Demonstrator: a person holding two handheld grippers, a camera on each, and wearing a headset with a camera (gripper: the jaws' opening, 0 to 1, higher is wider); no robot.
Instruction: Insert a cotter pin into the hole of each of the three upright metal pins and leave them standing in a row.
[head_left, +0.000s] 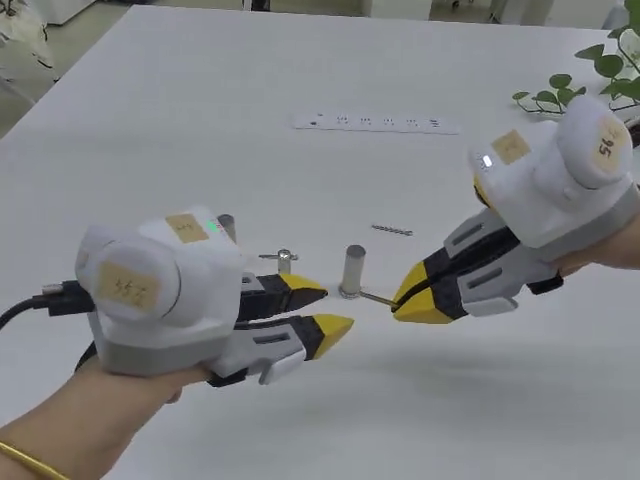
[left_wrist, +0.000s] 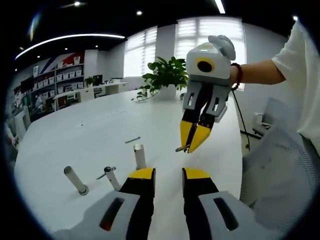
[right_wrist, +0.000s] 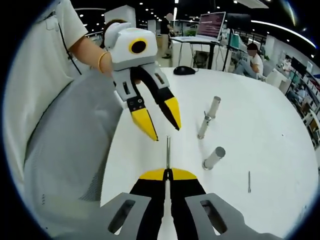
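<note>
the left claw (head_left: 335, 306) hangs wide open, empty. just beyond its tips stand short grey metal pins: the leftmost pin (head_left: 226, 226) looks bare, the middle pin (head_left: 284, 262) seems to carry a cotter, and the rightmost pin (head_left: 354, 270) is unfilled. the right claw (head_left: 398, 305), clamped on a thin steel cotter pin (head_left: 376, 297), points it at that pin. a spare cotter pin (head_left: 392, 230) lies beyond. i judge one of three done.

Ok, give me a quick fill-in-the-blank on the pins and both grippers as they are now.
The right gripper is shut on a thin metal ____.
The jaws of the left gripper are ____.
____ upright grey metal pins stand on the white table.
Beyond them on the table lies a long white ____.
Missing words: cotter pin; open; three; power strip.
</note>
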